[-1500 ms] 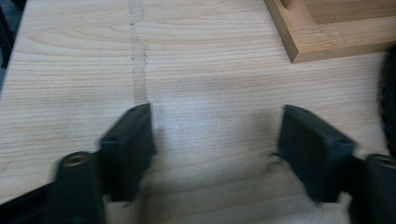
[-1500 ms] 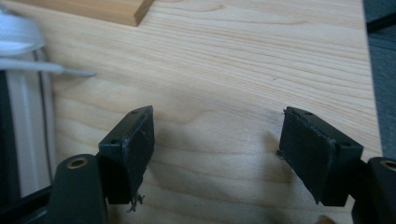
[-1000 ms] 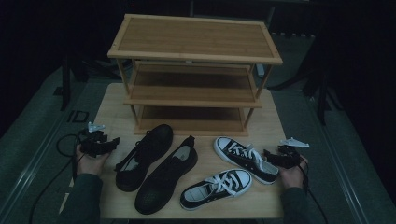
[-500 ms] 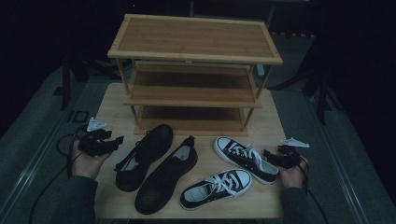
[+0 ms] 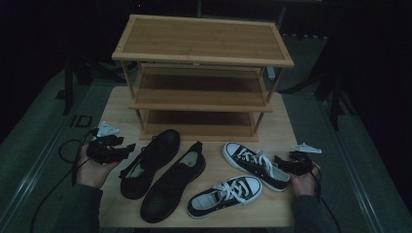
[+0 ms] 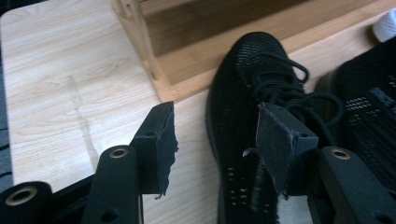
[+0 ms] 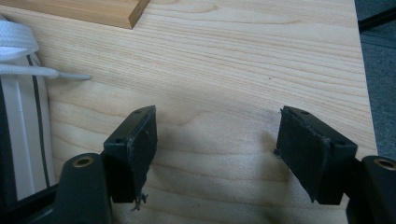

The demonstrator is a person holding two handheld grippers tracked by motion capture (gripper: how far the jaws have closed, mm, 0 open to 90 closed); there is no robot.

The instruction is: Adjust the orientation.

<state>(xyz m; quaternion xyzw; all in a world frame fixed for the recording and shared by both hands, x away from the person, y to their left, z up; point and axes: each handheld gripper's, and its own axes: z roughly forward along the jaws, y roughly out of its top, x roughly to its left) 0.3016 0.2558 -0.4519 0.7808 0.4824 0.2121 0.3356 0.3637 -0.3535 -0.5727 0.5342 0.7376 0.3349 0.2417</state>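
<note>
**Operator:** Bamboo rack (image 5: 201, 73) stands at twelve o'clock on the table (image 5: 116, 104) in the high view, three shelves bare, and I judge the shoes are lined up in front of it so they can go onto it. The pair of black shoes lies at seven o'clock, the two sneakers at five.

**Observer:** Which one are you going for?

**Operator:** The left black shoe (image 5: 148, 162). My left gripper (image 5: 127, 148) hangs just at its nine o'clock side, apart from it, aimed at the laces. The right gripper (image 5: 279, 161) waits near the heel of the far sneaker (image 5: 255, 165), at its three o'clock.

**Observer:** And in the left gripper view?

**Operator:** Jaws spread wide, nothing pinched. That shoe (image 6: 252, 121) sits beyond them, its toe toward the rack's foot (image 6: 140, 46) at twelve o'clock; one pad (image 6: 275, 140) lines up over the laced upper, the other over bare wood. I hold it so to straddle the shoe's side wall.

**Observer:** Right gripper view?

**Operator:** Released too, bare tabletop between the pads (image 7: 135, 140). The sneaker's white sole (image 7: 21, 116) lies at nine o'clock, outside the jaws, so that hand is parked out of the way.
</note>
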